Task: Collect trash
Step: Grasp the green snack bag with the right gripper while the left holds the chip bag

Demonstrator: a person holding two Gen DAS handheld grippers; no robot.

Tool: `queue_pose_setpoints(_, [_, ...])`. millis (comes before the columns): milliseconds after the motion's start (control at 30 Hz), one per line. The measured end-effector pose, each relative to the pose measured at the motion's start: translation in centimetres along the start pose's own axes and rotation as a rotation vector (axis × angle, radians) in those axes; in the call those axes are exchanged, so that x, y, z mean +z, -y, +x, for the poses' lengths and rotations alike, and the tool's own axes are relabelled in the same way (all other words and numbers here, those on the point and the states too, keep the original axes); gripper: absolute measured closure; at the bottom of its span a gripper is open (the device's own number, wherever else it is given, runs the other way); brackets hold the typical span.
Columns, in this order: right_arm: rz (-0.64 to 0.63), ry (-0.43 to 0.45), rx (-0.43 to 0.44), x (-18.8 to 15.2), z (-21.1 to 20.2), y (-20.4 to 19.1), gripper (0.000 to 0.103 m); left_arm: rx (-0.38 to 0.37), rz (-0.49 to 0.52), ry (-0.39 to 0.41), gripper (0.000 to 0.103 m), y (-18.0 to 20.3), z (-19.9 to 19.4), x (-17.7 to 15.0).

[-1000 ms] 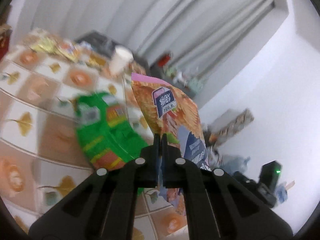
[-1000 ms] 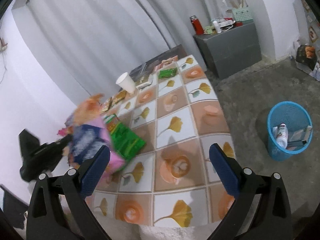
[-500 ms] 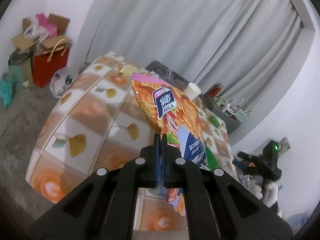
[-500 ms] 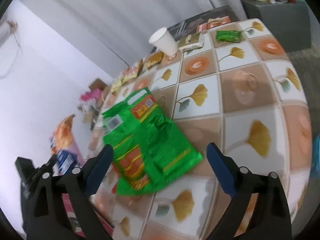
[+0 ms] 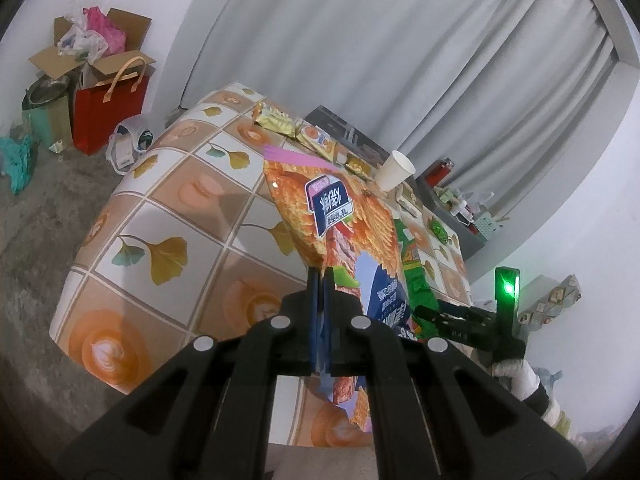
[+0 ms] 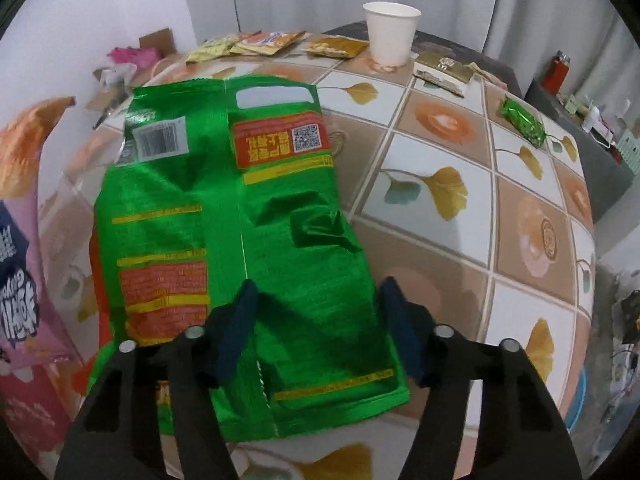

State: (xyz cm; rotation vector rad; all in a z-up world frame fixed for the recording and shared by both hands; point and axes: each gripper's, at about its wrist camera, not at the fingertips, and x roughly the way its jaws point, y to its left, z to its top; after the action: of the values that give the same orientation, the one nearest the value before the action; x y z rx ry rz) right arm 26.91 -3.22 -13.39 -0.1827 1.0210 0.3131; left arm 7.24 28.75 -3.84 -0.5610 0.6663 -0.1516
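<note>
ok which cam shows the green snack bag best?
Right wrist: the green snack bag lies flat across the frame's centre, printed back fully visible, between the closing right gripper fingers. Left wrist shows only a green sliver behind the orange chip bag.

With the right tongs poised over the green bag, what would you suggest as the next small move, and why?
Probably finish closing the right tongs on the green bag. Their jaws are closing, with the bag's crinkled lower half between them but not yet pinched. The bag lies flat on the table, and the left tongs are already shut on the orange snack bag.
</note>
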Motion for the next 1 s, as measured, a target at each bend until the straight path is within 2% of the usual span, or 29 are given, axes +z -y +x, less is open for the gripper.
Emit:
queue_pose_setpoints(67, [0.018,0.008,-0.02,-0.8,-0.7,0.0,0.062,-0.005,0.002,-0.003,0.102,0.2,0.1,-0.1])
queue_pose_setpoints(133, [0.042,0.015,-0.044,-1.9,-1.5,0.4,0.079,-0.009,0.005,-0.005,0.102,0.5,0.3,-0.3])
queue_pose_setpoints(200, [0.062,0.02,-0.058,-2.9,-2.3,0.9,0.09,-0.018,0.009,-0.009,0.102,0.9,0.4,-0.4])
queue_pose_setpoints(300, [0.126,0.033,-0.04,-4.6,-3.3,2.1,0.096,-0.034,0.019,-0.015,0.102,1.7,0.4,-0.7])
queue_pose_setpoints(400, [0.236,0.056,0.013,-6.7,-4.7,3.8,0.098,-0.05,0.034,-0.021,0.102,2.4,0.7,-0.9])
queue_pose_setpoints(533, [0.393,0.129,0.088,-10.0,-7.8,6.4,0.099,-0.067,0.055,-0.035,0.102,3.6,1.2,-1.3])
queue_pose_setpoints(633, [0.469,0.18,0.084,-12.2,-10.2,8.3,0.099,-0.078,0.075,-0.043,0.102,4.8,1.7,-1.4])
queue_pose_setpoints(800, [0.53,0.186,0.063,-15.3,-12.3,10.6,0.099,-0.104,0.095,-0.047,0.102,6.4,2.3,-1.7])
queue_pose_setpoints(967, [0.601,0.194,0.181,-17.8,-12.8,12.5,0.093,-0.117,0.121,-0.066,0.102,7.9,3.2,-2.2])
queue_pose_setpoints(1000, [0.616,0.202,0.206,-18.0,-12.8,13.0,0.089,-0.118,0.124,-0.071,0.102,8.1,3.4,-2.2])
